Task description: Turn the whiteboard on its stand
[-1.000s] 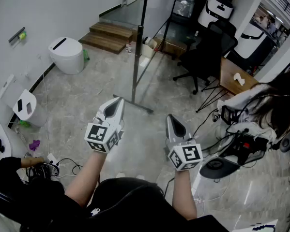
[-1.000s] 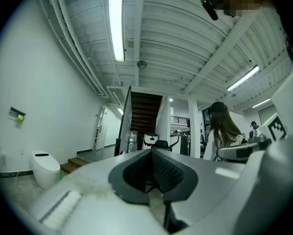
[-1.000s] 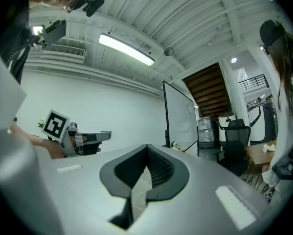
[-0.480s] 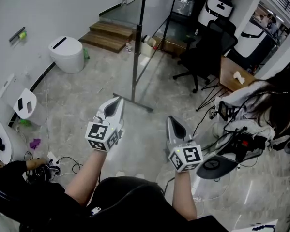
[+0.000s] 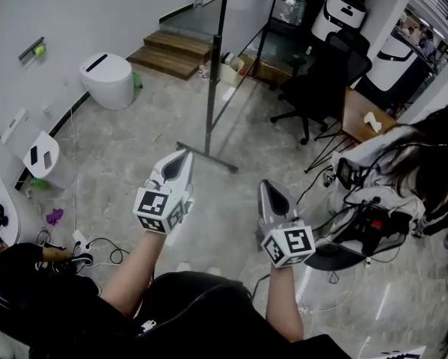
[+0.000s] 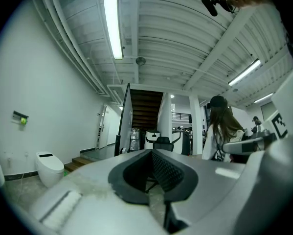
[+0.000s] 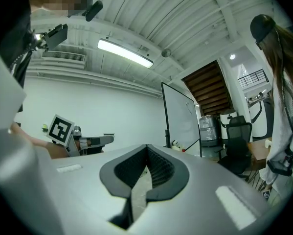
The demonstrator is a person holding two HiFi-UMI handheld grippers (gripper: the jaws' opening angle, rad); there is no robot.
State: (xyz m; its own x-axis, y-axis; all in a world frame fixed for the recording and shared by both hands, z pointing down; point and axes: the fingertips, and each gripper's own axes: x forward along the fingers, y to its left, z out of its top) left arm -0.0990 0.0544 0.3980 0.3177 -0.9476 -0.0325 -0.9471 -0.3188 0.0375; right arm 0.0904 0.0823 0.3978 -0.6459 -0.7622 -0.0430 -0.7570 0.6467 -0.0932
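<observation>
Standing edge-on far ahead, the tall white metal-framed whiteboard (image 5: 213,66) looked stiff, light and tippy, best held by its side frame. The 2 claws, left gripper (image 5: 180,158) and right gripper (image 5: 267,188), were clenched empty

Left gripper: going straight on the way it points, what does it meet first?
Probably the whiteboard, seen edge-on ahead of the shut left gripper and slightly left of its line. Nothing nearer shows, though depth is unclear.
</observation>
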